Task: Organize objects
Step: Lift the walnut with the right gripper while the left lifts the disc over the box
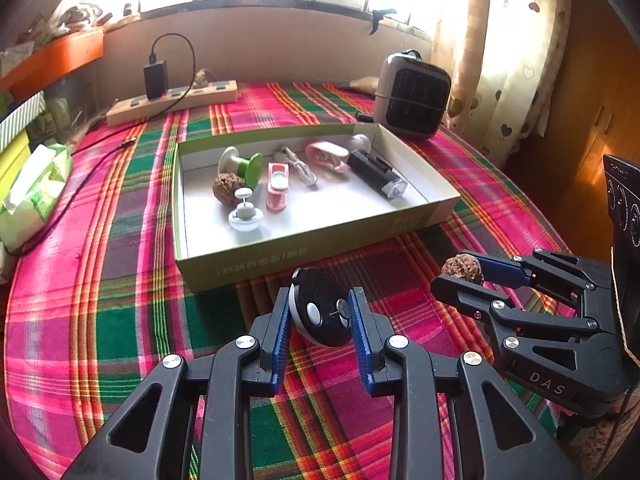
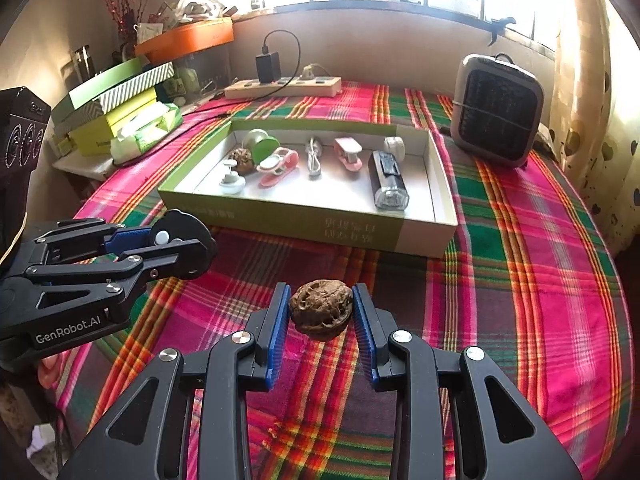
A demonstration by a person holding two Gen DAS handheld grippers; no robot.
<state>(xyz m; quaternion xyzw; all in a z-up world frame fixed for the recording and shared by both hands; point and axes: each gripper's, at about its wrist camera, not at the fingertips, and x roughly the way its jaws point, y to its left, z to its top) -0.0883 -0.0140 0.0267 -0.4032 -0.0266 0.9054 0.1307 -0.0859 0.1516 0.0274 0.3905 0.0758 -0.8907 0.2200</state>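
The left gripper [image 1: 320, 316] pinches a round black disc [image 1: 320, 308] between its blue pads, held above the plaid tablecloth [image 1: 120, 320] just in front of the shallow cardboard box [image 1: 304, 256]. That box holds a second walnut [image 1: 227, 188], a green spool [image 1: 244, 166], a pink clip [image 1: 277, 188] and a black flashlight [image 1: 376, 174]. To the right, the right gripper [image 2: 320, 314] clamps a brown walnut [image 2: 321, 312], also short of the box.

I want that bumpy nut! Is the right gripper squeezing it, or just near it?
Touching. The right wrist view shows the walnut off the cloth, pinched between both blue pads of the right gripper.
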